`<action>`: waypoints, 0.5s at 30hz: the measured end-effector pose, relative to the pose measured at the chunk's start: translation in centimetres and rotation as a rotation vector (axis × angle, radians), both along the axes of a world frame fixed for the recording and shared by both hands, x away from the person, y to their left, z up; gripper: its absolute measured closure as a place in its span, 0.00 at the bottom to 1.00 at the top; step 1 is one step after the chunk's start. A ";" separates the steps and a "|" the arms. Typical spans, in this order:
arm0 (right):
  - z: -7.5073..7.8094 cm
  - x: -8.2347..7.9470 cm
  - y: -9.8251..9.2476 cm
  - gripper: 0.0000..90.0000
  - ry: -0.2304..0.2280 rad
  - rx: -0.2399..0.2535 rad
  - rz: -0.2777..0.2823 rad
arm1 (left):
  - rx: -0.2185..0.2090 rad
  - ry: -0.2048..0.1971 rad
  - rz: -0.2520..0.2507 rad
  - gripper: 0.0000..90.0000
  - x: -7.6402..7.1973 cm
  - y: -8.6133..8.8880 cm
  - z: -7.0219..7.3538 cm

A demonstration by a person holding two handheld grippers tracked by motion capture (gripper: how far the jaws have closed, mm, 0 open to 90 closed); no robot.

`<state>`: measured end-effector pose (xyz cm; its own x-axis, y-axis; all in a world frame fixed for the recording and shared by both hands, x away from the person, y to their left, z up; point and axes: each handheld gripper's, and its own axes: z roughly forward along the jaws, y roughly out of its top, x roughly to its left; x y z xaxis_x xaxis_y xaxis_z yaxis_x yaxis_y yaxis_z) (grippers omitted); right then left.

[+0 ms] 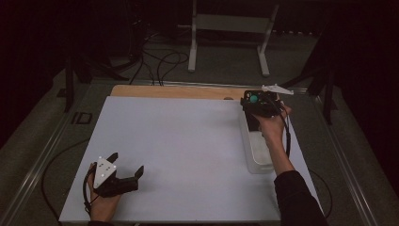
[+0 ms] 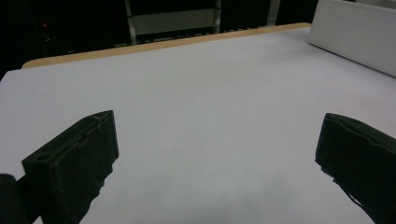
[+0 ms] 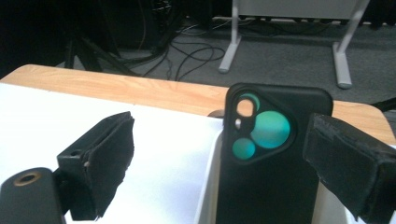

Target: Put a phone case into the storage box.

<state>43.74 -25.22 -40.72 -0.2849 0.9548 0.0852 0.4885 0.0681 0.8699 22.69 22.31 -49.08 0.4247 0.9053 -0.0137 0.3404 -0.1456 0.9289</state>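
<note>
1. Lower left of the high view: the left gripper (image 1: 127,165) rests on the white table (image 1: 188,141), jaws wide, holding nothing.
2. Upper right: the right gripper (image 1: 258,101) hangs over the clear bin (image 1: 256,160), jaws spread around a black phone case (image 3: 271,172), not clamped.
3. The case looks light, stiff and smooth; take it by its long edges.
4. The right gripper view shows its camera cut-outs; the high view shows the bin's length.

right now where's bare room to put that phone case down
The white mat lies bare from the left gripper across to the clear tray. It is crowded at the tray's far end, where the right gripper meets the phone case.
</note>
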 end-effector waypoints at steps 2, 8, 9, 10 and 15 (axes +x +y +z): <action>0.0 -0.5 -0.1 0.10 -0.001 0.011 0.016 | 0.000 0.001 0.000 0.00 0.0 0.0 0.0; 0.0 -2.4 -0.5 0.10 -0.002 0.026 0.063 | 0.005 0.011 -0.004 0.00 0.1 0.0 0.0; 0.0 -2.7 -0.5 0.10 0.000 0.024 0.070 | 0.007 0.013 -0.004 0.00 0.1 0.0 0.0; 0.0 -3.1 -0.6 0.10 -0.001 0.024 0.076 | 0.007 0.015 -0.006 0.00 0.1 0.0 0.0; 0.0 -5.0 -0.7 0.12 -0.003 0.018 0.109 | -0.001 0.017 -0.012 0.00 0.2 0.0 0.3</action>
